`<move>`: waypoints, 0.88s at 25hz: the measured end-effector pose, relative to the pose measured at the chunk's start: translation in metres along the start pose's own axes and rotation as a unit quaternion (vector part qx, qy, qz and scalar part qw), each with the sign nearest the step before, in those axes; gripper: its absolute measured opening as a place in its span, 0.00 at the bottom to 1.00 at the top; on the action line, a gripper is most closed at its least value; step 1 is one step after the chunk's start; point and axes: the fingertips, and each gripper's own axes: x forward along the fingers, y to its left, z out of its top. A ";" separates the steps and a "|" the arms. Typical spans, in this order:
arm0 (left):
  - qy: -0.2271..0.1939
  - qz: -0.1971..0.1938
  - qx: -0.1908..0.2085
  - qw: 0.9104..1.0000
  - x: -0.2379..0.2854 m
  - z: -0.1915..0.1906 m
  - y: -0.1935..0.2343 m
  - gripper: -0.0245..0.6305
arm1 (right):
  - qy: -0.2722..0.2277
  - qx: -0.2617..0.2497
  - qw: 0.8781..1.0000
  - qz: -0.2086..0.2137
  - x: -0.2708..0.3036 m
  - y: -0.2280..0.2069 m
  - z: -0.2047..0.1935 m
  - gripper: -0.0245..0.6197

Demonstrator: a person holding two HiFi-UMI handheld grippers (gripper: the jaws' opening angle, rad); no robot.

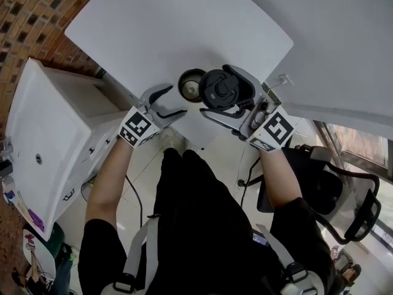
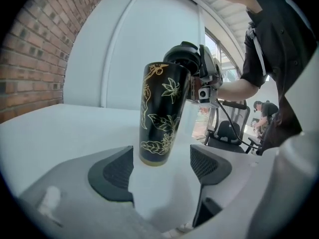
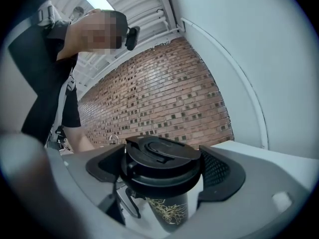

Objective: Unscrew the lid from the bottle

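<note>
Head view: the lid (image 1: 221, 90) is off, pinched across its rim by the right tongs (image 1: 222, 94). It hangs just beside the open mouth of the bottle (image 1: 191, 85). The bottle stands close to the near edge of the white desk (image 1: 159, 29), and the left tongs (image 1: 175, 100) are spread just beside it, gripping nothing. Nothing steadies the bottle, so a careless swing of either arm could tip it off that edge.

Left gripper view: the black, gold-flowered bottle stands upright between the open pads, with a gap on each side. If they close off-centre, one pad would likely reach it first and push it over rather than clamp it — it is tall, narrow and probably light.

Right gripper view: both pads press on the lid, with the bottle's patterned body showing below it. The grip is wide and sits on a smooth, rounded rim, so I judge the lid could slip out if the wrist tilts.

The desk is bare, smooth and pale, so it would offer little friction. Around it are a brick wall (image 1: 31, 17), a white cabinet (image 1: 49, 134) to the left, an office chair (image 1: 356, 195) to the right and a pale tiled floor (image 1: 209, 158).
</note>
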 end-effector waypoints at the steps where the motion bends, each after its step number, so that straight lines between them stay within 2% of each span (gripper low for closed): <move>1: -0.008 0.007 -0.010 1.000 -0.006 0.000 -0.003 0.60 | 0.000 0.000 1.000 0.000 -0.001 0.003 0.000 0.75; 4: -0.034 0.024 -0.031 0.999 -0.024 0.009 -0.015 0.59 | 0.003 0.001 1.000 -0.001 -0.002 0.013 0.001 0.75; 7: -0.052 0.024 -0.035 0.998 -0.032 0.023 -0.024 0.58 | -0.002 -0.002 1.000 0.000 0.001 0.019 0.007 0.75; 10: -0.075 0.025 -0.043 0.996 -0.042 0.040 -0.036 0.51 | -0.008 0.000 1.000 -0.009 0.000 0.033 0.013 0.75; 11: -0.085 0.035 -0.046 0.995 -0.048 0.045 -0.040 0.38 | -0.007 0.000 1.000 -0.014 -0.001 0.040 0.015 0.75; 12: -0.094 0.046 -0.049 0.993 -0.055 0.049 -0.043 0.17 | -0.007 -0.002 1.000 -0.019 -0.002 0.049 0.016 0.75; 13: -0.103 0.055 -0.051 0.992 -0.063 0.053 -0.046 0.07 | -0.007 -0.005 1.000 -0.024 -0.003 0.059 0.017 0.75; 14: -0.109 0.057 -0.051 0.991 -0.070 0.056 -0.051 0.04 | -0.008 -0.008 1.000 -0.029 -0.005 0.070 0.018 0.75; 22: -0.125 0.015 0.003 0.992 -0.150 0.066 -0.118 0.04 | -0.014 -0.043 0.996 -0.074 -0.012 0.171 0.026 0.75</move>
